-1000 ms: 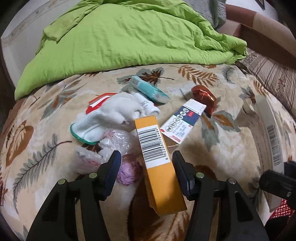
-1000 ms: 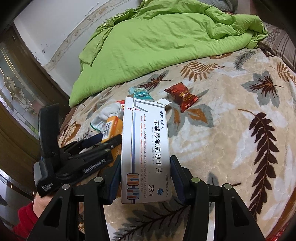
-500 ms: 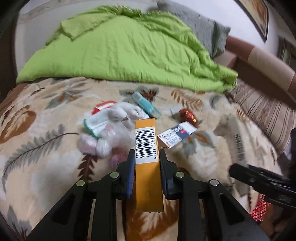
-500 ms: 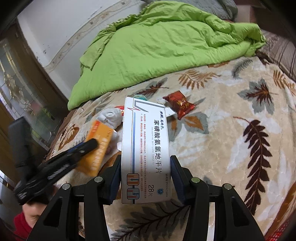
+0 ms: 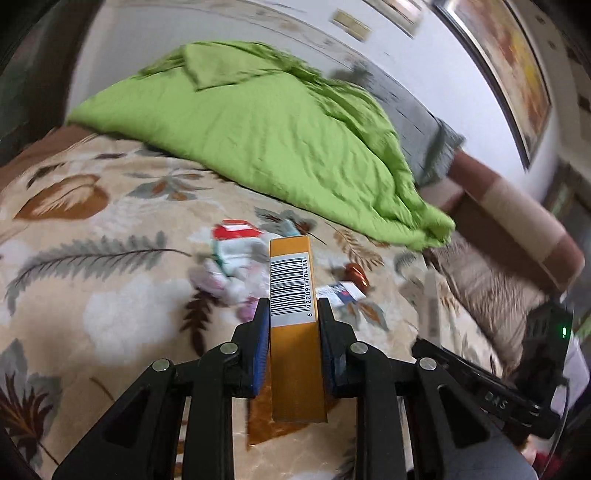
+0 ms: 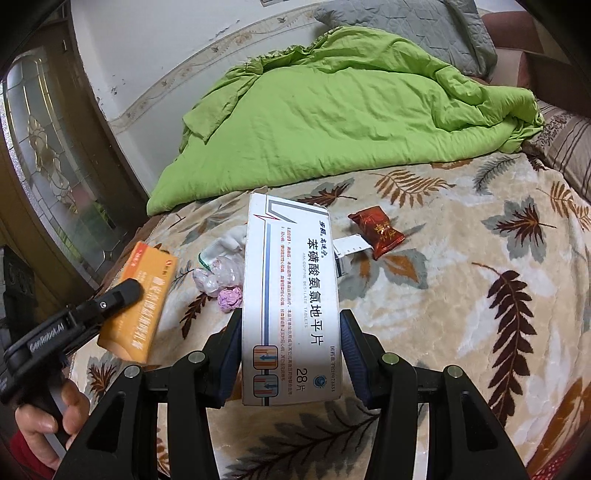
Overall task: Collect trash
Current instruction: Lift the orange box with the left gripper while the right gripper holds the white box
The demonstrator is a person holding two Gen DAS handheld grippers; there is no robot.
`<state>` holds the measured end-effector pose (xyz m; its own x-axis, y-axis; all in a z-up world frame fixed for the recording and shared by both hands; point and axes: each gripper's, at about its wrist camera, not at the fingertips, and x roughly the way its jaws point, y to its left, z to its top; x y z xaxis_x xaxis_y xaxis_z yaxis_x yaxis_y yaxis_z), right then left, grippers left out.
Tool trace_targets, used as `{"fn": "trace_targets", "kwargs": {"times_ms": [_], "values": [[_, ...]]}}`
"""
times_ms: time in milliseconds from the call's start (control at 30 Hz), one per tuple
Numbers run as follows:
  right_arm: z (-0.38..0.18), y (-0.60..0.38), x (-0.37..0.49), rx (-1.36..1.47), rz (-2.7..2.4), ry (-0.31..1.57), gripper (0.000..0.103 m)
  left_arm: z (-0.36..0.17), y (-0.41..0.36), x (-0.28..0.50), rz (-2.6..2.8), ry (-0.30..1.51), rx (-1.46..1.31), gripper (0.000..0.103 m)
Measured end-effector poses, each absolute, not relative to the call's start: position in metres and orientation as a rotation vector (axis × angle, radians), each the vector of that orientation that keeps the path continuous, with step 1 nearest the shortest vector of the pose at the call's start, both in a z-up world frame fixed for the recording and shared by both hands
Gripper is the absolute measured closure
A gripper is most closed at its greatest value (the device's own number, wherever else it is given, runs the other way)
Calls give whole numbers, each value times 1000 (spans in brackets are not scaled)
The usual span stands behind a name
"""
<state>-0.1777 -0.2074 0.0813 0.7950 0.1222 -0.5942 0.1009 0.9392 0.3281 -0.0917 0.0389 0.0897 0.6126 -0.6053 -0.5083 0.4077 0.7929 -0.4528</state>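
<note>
My left gripper [image 5: 291,314] is shut on an orange carton [image 5: 291,295] with a barcode label, held above the bed; the carton also shows in the right wrist view [image 6: 142,299]. My right gripper [image 6: 291,325] is shut on a white medicine box [image 6: 291,295] with blue print, held above the bed. On the leaf-patterned blanket [image 6: 461,295] lie a red candy wrapper [image 6: 376,230], a small white-and-blue box [image 5: 341,293], crumpled plastic and pink paper [image 6: 225,291], a white sock [image 5: 236,254] and a red-and-white packet [image 5: 234,229].
A green quilt [image 6: 332,118] is heaped at the back of the bed, with a grey pillow [image 6: 413,26] behind it. A glass-panelled door [image 6: 48,155] stands to the left. A brown headboard [image 5: 517,210] runs along the right. My right gripper shows at the left wrist view's lower right [image 5: 480,384].
My left gripper closed on the orange carton and lifted it off the bed, away from the trash pile. My right gripper kept hold of the white medicine box and rose slightly.
</note>
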Motion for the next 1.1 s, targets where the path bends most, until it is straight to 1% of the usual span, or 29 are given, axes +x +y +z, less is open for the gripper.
{"fn": "trace_targets", "kwargs": {"times_ms": [133, 367, 500, 533, 567, 633, 733, 833, 967, 1100], "values": [[80, -209, -178, 361, 12, 661, 49, 80, 48, -83, -515, 734, -303, 80], [72, -210, -169, 380, 18, 712, 49, 45, 32, -66, -389, 920, -175, 80], [71, -208, -169, 374, 23, 718, 49, 33, 23, -60, -379, 950, -115, 80], [71, -208, -169, 373, 24, 719, 49, 29, 21, -59, -378, 967, -103, 78], [71, -208, -168, 373, 24, 721, 49, 24, 18, -57, -375, 997, -93, 70], [70, -207, -169, 375, 23, 723, 49, 16, 15, -54, -367, 1036, -85, 68], [71, -208, -168, 377, 21, 725, 49, 23, 16, -56, -391, 998, -81, 68], [71, -209, -168, 381, 20, 722, 49, 34, 20, -62, -418, 940, -109, 80], [71, -208, -168, 380, 19, 716, 49, 55, 24, -72, -427, 810, -112, 81], [73, -207, -170, 370, 19, 706, 49, 72, 29, -79, -439, 718, -143, 81]]}}
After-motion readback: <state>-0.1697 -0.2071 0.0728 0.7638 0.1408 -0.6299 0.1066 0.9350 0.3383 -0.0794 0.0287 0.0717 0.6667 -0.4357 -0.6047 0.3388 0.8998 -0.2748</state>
